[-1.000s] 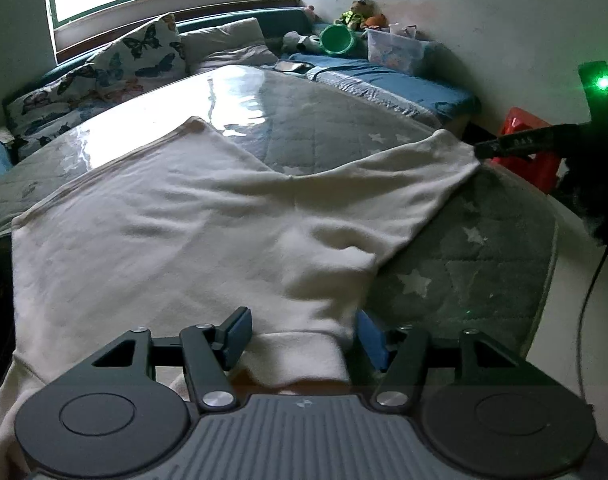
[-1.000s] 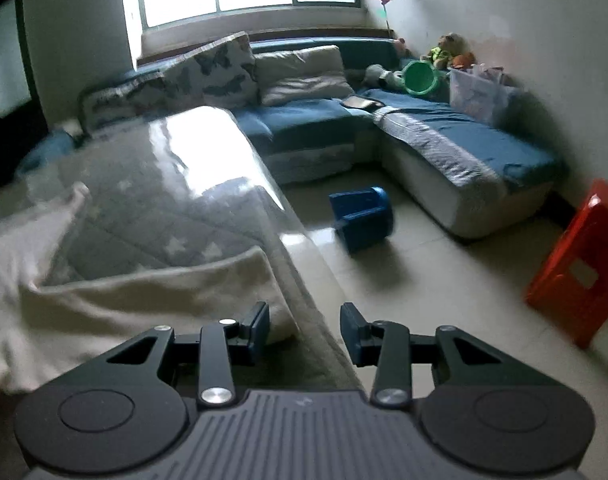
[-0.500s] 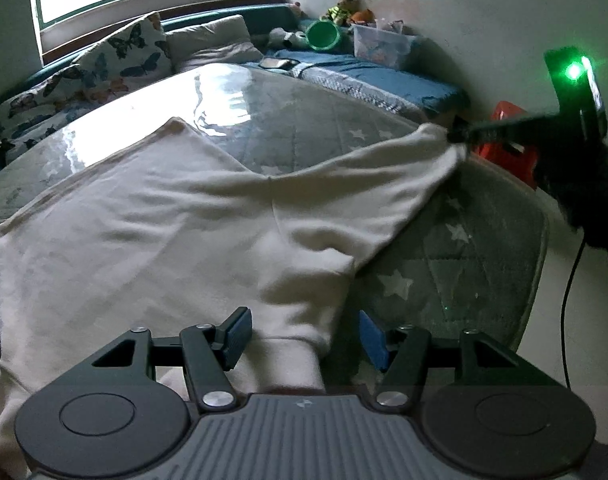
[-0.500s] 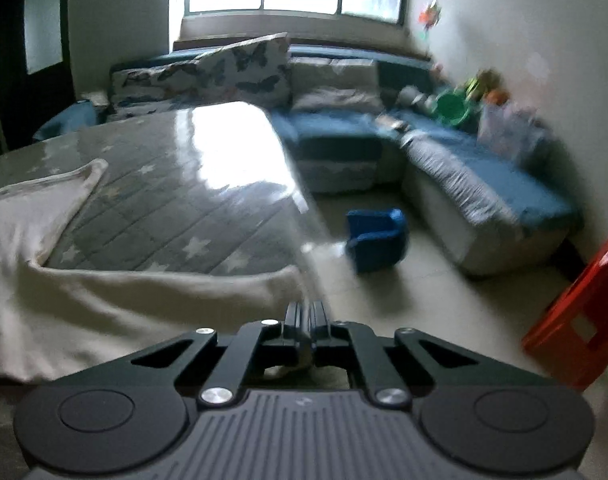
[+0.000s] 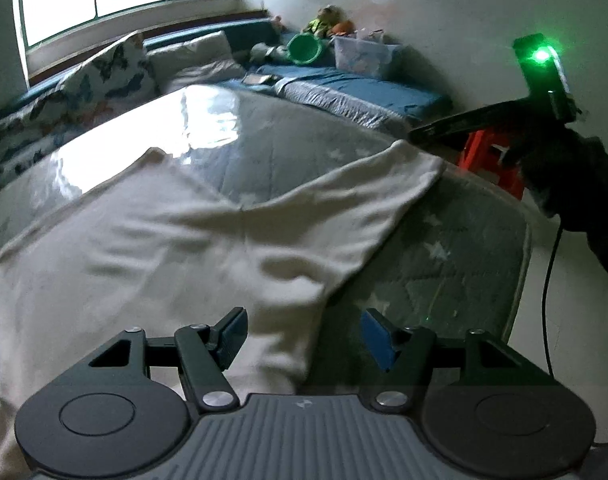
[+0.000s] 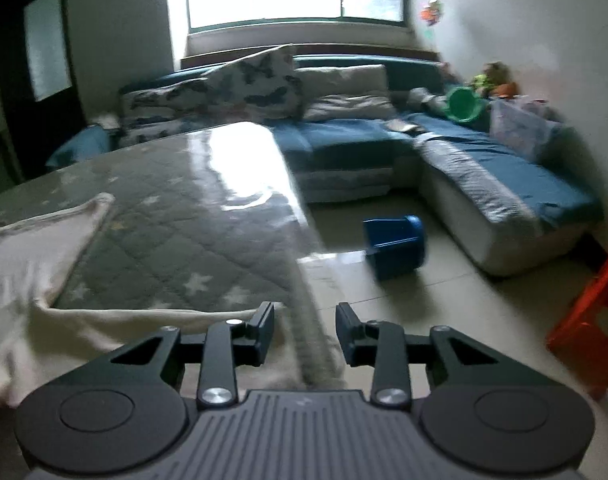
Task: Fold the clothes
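Note:
A cream garment [image 5: 175,248] lies spread on the grey star-quilted table [image 5: 456,256]. One end stretches toward the table's right edge. My left gripper [image 5: 304,336] is open, with the garment's near end lying between its fingers. My right gripper [image 6: 306,330] is open at the table's edge, just beyond the garment's far end [image 6: 151,324]. In the left wrist view the right gripper [image 5: 418,134] sits just off that cloth end.
A blue sofa [image 6: 484,168] with cushions runs along the wall under the window. A blue plastic stool [image 6: 396,246] lies on the tiled floor. A red stool [image 6: 588,312] stands at the right. A green bowl [image 5: 304,48] and toys sit on the sofa.
My right gripper shut on the garment's end half a second ago and has now opened and let it go. The left gripper stays open and has shifted slightly.

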### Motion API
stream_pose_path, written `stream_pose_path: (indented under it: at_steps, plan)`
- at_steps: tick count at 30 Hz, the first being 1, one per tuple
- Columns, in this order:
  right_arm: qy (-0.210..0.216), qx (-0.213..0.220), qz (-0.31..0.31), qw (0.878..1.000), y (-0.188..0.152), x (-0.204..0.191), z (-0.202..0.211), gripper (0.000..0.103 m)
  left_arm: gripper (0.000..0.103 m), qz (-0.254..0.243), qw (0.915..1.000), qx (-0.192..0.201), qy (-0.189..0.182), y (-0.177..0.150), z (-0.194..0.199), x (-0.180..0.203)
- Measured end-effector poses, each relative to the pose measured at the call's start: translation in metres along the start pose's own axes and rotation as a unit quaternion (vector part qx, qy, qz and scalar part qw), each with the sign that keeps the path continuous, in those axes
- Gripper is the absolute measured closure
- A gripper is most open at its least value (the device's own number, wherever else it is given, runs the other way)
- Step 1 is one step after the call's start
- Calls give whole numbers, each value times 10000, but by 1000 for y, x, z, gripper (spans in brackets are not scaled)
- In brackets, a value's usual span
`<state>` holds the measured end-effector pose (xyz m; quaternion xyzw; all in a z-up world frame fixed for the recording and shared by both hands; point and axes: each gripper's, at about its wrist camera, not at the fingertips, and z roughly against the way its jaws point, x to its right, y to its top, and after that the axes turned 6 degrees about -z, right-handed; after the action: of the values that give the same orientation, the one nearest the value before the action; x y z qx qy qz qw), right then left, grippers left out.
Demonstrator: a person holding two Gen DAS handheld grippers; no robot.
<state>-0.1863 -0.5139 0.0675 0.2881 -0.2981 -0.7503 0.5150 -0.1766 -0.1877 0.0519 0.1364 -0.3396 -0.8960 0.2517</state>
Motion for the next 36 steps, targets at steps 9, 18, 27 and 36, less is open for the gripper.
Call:
stream_pose_path:
  at_steps: [9,18,27,36]
  plan:
    - [109,-337,231,9991,-4,-14,-22,87,70,-276,9996,7,-86,6,-16,6]
    - [-501,179,904,9945,12,-29,-14,102,91,-386,9991,-31,-187,0,-18,3]
    - [2,67,756,9971,10,-32,-9,92,89,-615,9977,-94,-273,0,-21,5]
    - [881,-207,943,9914,1,-71,3,67,73,38,9999,-27,-113,-13,6,-8]
